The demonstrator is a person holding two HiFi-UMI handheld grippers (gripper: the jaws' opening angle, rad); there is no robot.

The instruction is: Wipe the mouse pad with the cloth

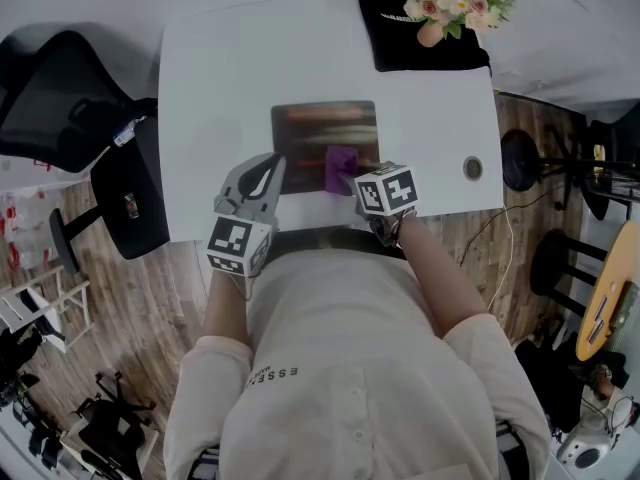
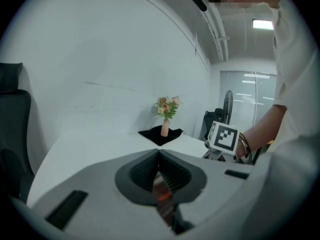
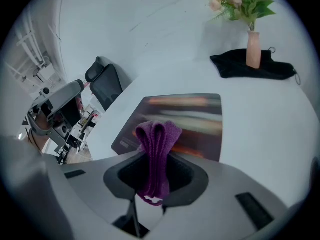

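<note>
The dark mouse pad lies flat on the white table, near its front edge. My right gripper is shut on a folded purple cloth, which it holds over the pad's front right part. In the right gripper view the cloth sticks up between the jaws of that gripper, with the pad just beyond. My left gripper hovers at the pad's front left corner. Its jaws are pressed together with nothing between them.
At the table's far right a vase of flowers stands on a black cloth. A round cable hole sits near the table's right edge. A black office chair is at the left, and stools at the right.
</note>
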